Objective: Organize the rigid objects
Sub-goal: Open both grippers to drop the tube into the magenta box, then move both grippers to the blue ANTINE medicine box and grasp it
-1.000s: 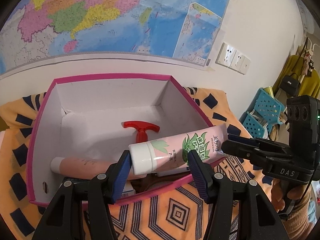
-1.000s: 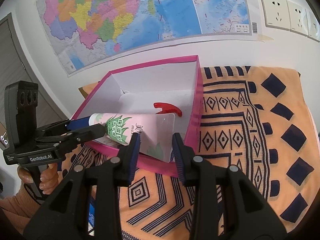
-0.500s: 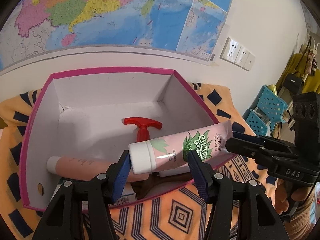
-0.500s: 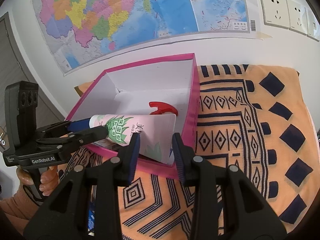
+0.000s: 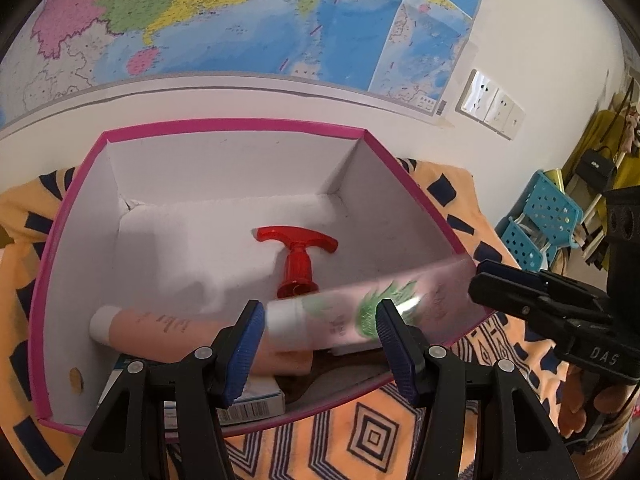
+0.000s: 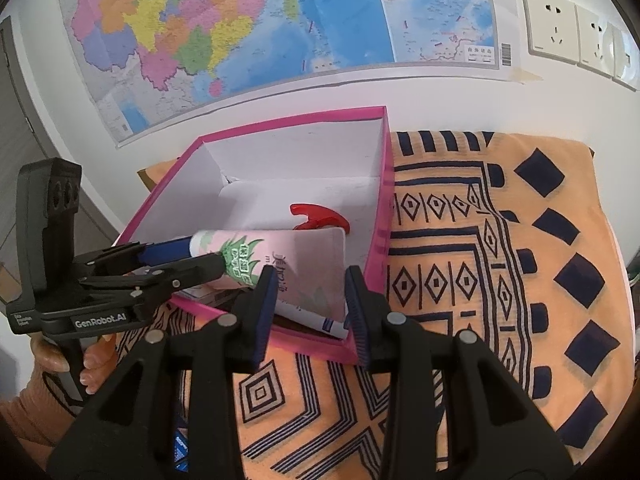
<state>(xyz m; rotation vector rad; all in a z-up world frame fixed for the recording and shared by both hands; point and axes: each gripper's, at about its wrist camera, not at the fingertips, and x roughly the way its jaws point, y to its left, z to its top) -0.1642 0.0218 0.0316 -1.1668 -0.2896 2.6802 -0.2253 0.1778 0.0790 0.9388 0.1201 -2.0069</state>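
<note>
A pink tube with green leaf print [image 5: 360, 312] lies across the near edge of the pink-rimmed white box [image 5: 224, 128], blurred with motion. My left gripper [image 5: 320, 334] is open, its fingers either side of the tube's capped end. My right gripper [image 6: 310, 300] is open, with the tube's flat end [image 6: 304, 264] between its fingers and free of them. Inside the box lie a red T-shaped pump head [image 5: 296, 256], a peach tube [image 5: 160, 328] and a small carton [image 5: 256, 402].
The box [image 6: 380, 208] sits on an orange cloth with dark patterns [image 6: 500, 280]. A wall map [image 6: 240, 32] and sockets [image 6: 560, 28] are behind. Blue baskets [image 5: 536, 224] stand at the far right in the left wrist view.
Both grippers have moved closer over the box. The right gripper's fingers have spread wider. The pink tube has dropped lower into the box and shows motion blur.
</note>
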